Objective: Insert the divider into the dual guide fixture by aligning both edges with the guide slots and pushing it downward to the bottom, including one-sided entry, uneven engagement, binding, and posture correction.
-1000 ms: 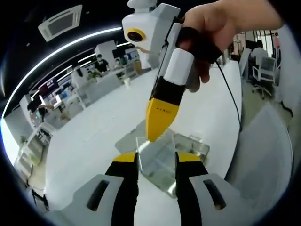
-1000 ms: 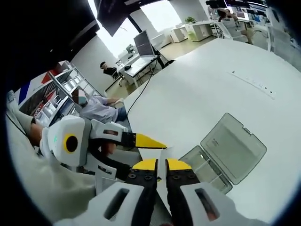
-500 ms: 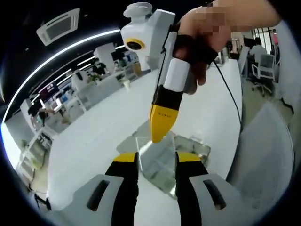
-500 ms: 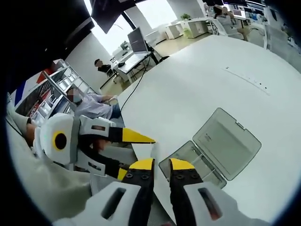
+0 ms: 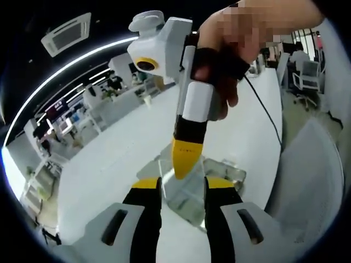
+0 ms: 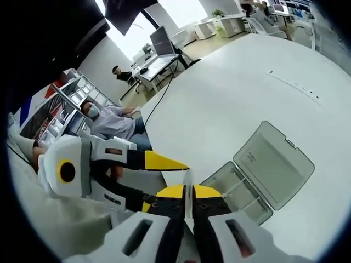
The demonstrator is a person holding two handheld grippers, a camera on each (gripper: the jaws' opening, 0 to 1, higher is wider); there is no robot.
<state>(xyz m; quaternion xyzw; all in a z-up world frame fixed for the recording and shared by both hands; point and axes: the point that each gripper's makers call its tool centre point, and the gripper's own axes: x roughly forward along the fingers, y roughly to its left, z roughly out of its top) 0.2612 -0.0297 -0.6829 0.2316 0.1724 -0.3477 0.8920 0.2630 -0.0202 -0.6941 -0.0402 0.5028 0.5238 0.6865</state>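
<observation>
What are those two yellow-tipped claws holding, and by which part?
Both hold the clear divider. The right gripper pinches its thin top edge; the left gripper has it between its jaws lower down, above the open clear box.

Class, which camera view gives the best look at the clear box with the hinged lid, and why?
The right gripper view: the clear box lies on the white table with its lid folded fully open, compartments visible. In the left gripper view the box shows partly, behind the left gripper and the right gripper.
</observation>
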